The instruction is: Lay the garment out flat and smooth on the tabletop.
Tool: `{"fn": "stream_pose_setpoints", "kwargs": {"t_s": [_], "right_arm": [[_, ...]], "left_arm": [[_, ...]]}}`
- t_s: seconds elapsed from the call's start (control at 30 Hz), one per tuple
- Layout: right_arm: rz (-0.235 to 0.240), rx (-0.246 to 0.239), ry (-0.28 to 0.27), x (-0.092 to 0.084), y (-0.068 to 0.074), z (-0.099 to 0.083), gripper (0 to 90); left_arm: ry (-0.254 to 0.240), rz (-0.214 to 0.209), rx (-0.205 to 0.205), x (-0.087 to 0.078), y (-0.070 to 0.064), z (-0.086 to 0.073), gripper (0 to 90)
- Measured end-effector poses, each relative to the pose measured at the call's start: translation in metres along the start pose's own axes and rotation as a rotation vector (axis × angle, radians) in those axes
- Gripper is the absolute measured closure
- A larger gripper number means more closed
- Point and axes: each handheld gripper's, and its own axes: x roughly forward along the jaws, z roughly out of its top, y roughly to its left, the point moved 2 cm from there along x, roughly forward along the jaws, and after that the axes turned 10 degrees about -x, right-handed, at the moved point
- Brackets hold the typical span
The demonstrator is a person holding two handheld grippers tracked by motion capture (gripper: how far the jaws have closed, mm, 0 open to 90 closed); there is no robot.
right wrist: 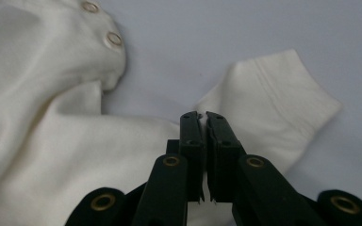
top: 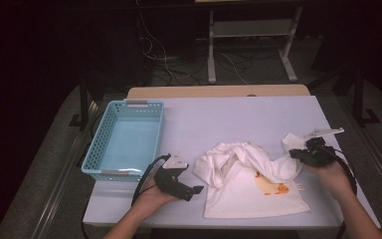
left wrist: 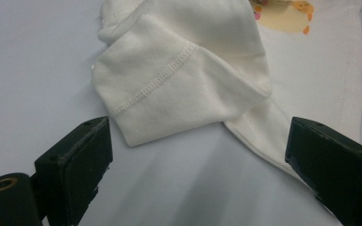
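Dim lab: floor cables (top: 171,59), metal stand (top: 251,45)

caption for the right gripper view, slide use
Right gripper fingers shut on a sleeve of the white garment on the table.

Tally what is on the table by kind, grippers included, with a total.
White garment with a chick print: 1
Light blue plastic basket: 1
Handheld grippers: 2, the left gripper with jaws apart in front of a sleeve, the right gripper shut on the other sleeve
Total: 4
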Motion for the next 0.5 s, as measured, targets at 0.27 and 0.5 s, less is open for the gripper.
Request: {"fn": "stream_pose_setpoints", "kwargs": {"t_s": [0.27, 0.5], "right_arm": [[-0.051, 0.051, 0.067, -0.015, -0.008, -0.020, 84.1], [-0.017, 0.067, -0.031, -0.023, -0.006, -0.010, 69.6]], "left_arm": [[-0.002, -0.001, -0.004, 0.000, 0.000, 0.000, 7.7], [-0.001, -0.004, -0.003, 0.001, 0.000, 0.000, 7.8]]}}
